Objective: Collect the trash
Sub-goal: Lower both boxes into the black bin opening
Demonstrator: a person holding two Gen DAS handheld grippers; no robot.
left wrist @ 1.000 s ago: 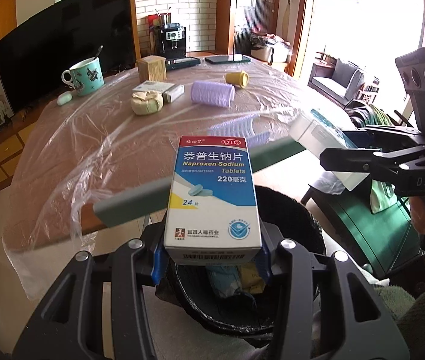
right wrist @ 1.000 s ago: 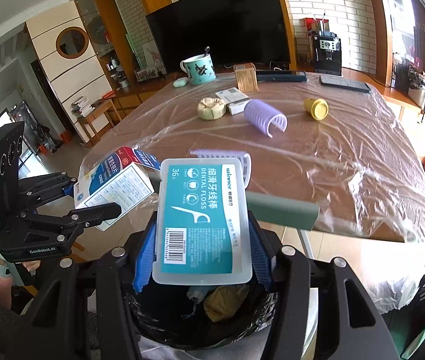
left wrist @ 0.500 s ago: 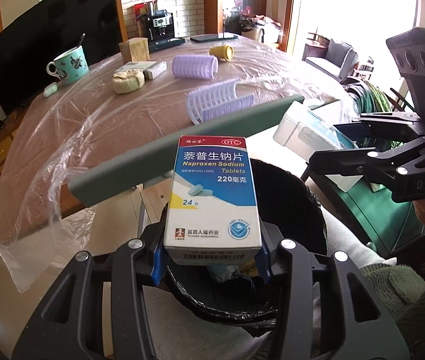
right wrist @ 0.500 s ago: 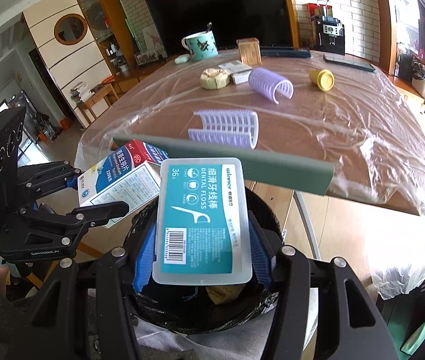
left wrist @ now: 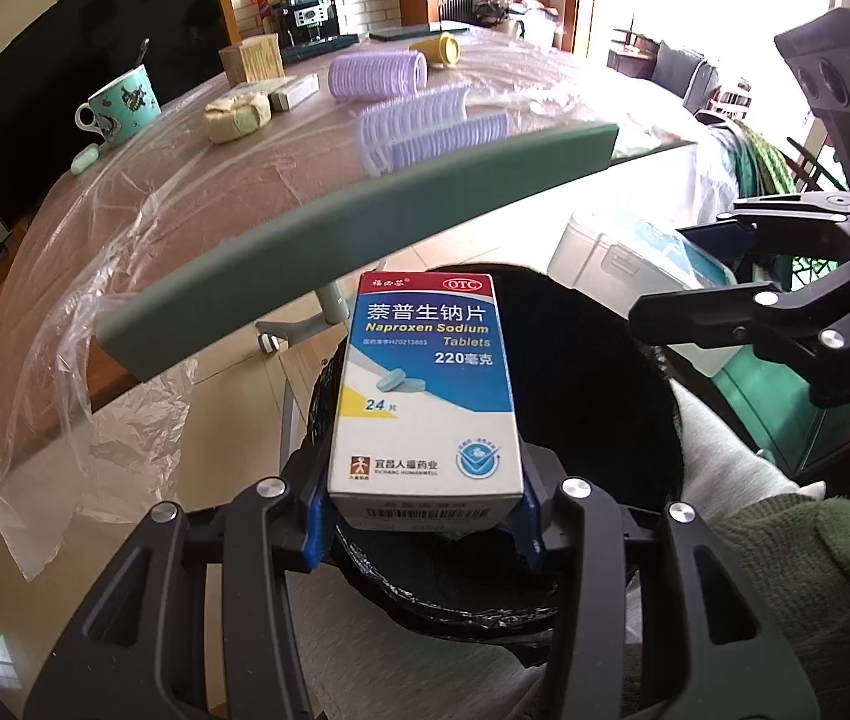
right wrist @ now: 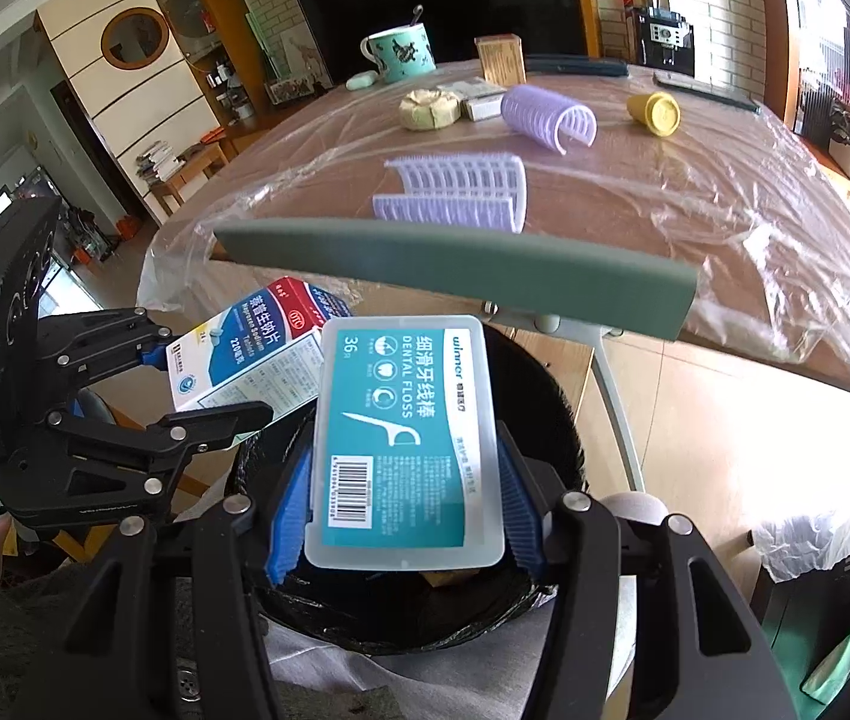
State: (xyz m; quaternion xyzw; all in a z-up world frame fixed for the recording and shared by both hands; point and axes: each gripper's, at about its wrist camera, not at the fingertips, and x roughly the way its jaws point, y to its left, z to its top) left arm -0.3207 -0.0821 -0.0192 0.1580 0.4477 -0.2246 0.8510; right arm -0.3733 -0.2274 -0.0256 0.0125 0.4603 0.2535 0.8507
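Observation:
My left gripper (left wrist: 425, 525) is shut on a white, blue and red tablet box (left wrist: 425, 390), held over the mouth of a black-lined trash bin (left wrist: 634, 420). In the right wrist view my right gripper (right wrist: 404, 516) is shut on a clear dental floss case with a teal label (right wrist: 407, 438), also above the bin (right wrist: 550, 420). The two grippers hang side by side: the floss case (left wrist: 622, 258) shows at the right of the left wrist view, and the tablet box (right wrist: 245, 348) with the left gripper (right wrist: 203, 387) shows at the left of the right wrist view.
A grey-green chair back (right wrist: 454, 267) stands between the bin and the plastic-covered table (right wrist: 694, 192). On the table lie two purple hair rollers (right wrist: 454, 192), a yellow cap (right wrist: 655, 111), a wrapped lump (right wrist: 427, 108), a teal mug (right wrist: 398, 51) and a wooden box (right wrist: 499, 57).
Both grippers have sunk toward the bin with their items still held. The table and chair back have slid upward in both views.

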